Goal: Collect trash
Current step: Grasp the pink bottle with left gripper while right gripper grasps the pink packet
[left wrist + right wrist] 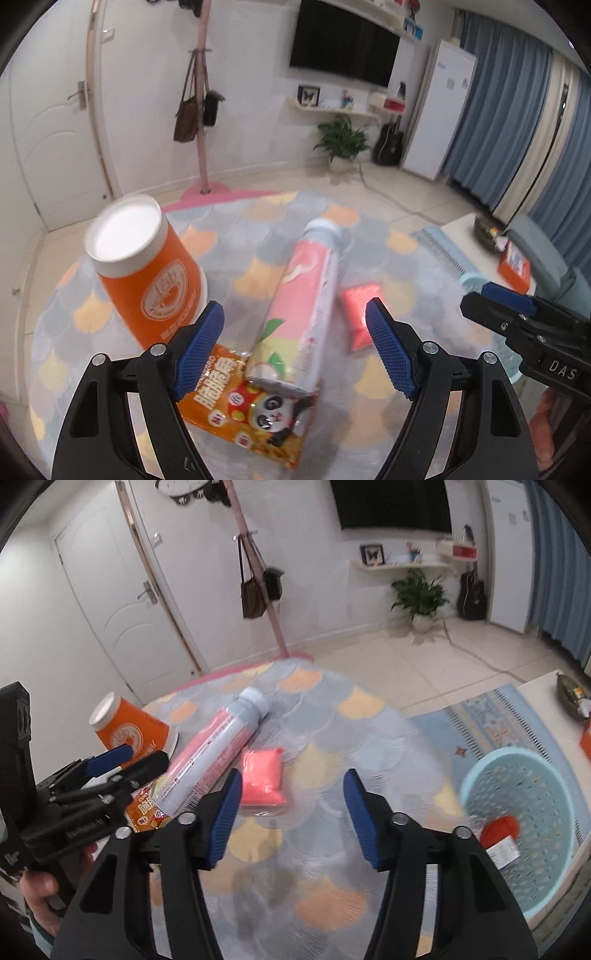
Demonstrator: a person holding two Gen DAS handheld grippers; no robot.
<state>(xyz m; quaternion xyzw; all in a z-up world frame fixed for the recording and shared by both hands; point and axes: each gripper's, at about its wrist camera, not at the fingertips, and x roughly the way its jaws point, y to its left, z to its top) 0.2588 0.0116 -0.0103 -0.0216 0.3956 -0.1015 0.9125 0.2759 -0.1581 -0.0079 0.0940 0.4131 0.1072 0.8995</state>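
Both the left gripper [295, 345] and right gripper [291, 814] gape wide, empty. A pink bottle [301, 310] lies across the snack packet [251, 413], between the orange cup [147, 273] and red pouch [262, 777]

Trash clustered left of the light blue perforated plastic basket [517, 812]

Between the basket and the flat red-pink packet [262, 779], bare scale-patterned rug [332, 716] leaves open passage. Beyond the packet, the lying pink-labelled plastic bottle [214, 753], the orange snack wrapper [255, 410] under its base, and the upturned orange paper cup [144, 273] crowd together.
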